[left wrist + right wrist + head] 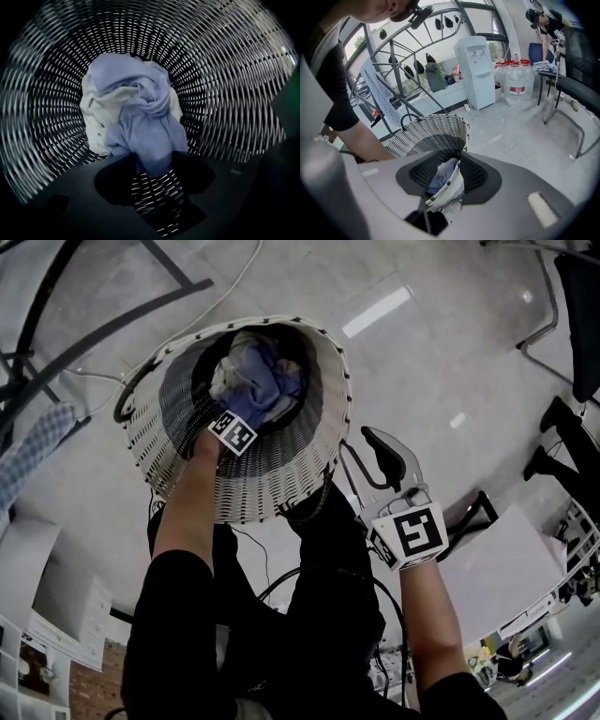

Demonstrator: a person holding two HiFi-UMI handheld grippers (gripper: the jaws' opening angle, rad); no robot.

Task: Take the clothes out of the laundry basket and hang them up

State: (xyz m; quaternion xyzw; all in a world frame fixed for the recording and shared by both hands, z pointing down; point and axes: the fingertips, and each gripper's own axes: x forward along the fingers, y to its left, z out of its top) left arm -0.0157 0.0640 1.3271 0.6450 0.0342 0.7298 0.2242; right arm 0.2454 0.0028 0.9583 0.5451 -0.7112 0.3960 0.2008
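**Soft blue bundle lying low in the basket: pinch a thick fold, lift straight up**

Your left gripper point(153, 182) is hanging deep inside the white woven laundry basket point(281, 486), its jaws standing apart with no pad pressing on anything. The lower edge of the pale blue garment point(154, 136) is lying just at the jaw tips. That garment is sitting on the basket's bottom, twisted together with a cream garment point(101, 117).

Both are looking light, limp and crumpled, so a thin edge is likely to slip. You are better off taking a bunched fold near the blue knot in the middle. The cream piece is probably going to drag along, since the two are wrapped round each other.

Your right gripper point(449, 161) is hovering outside, just beside the basket's rim, jaws partly apart and empty.

The tall woven walls are closing you in on all sides, so a slanted pull is risking a snag on the rim. Beyond are standing a grey metal drying rack point(393, 61), already carrying a blue checked cloth point(377, 89), and a white water dispenser point(476, 70), well apart.
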